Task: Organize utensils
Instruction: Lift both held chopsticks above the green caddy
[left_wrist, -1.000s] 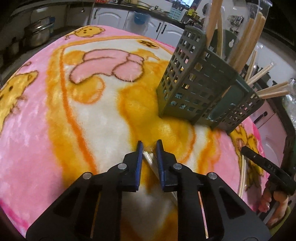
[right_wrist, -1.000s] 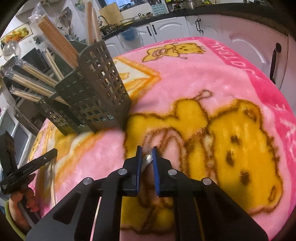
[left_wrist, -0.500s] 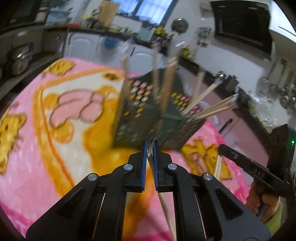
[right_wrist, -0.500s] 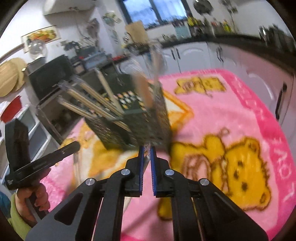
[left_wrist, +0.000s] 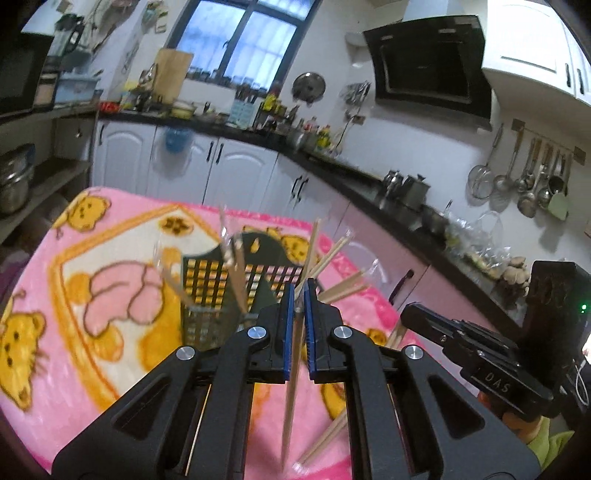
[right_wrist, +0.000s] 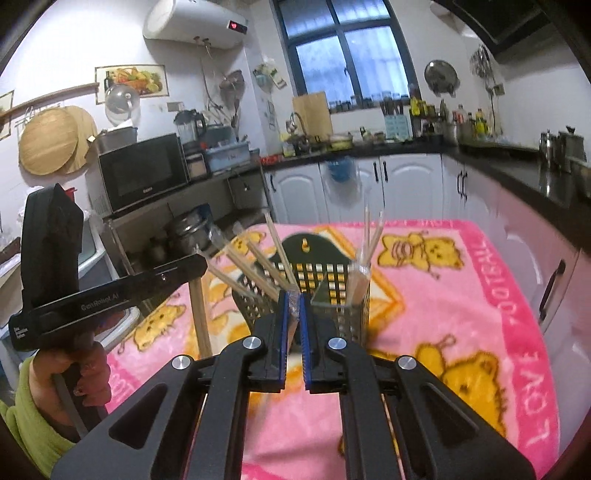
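The left gripper (left_wrist: 299, 295) pinches a wooden chopstick (left_wrist: 291, 387) above the pink blanket (left_wrist: 92, 240), before a dark slotted holder (left_wrist: 207, 284) bristling with chopsticks.

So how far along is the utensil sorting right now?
Done: several wrapped chopstick pairs already stand in the dark caddy. In hand: the left gripper is shut on one chopstick, the right gripper on a clear-wrapped piece. Left: both held pieces, plus more chopsticks on the blanket.

Dim indoor light, bluish window (left_wrist: 242, 38) glow, motion blur mid-frame, fisheye-warped edges.
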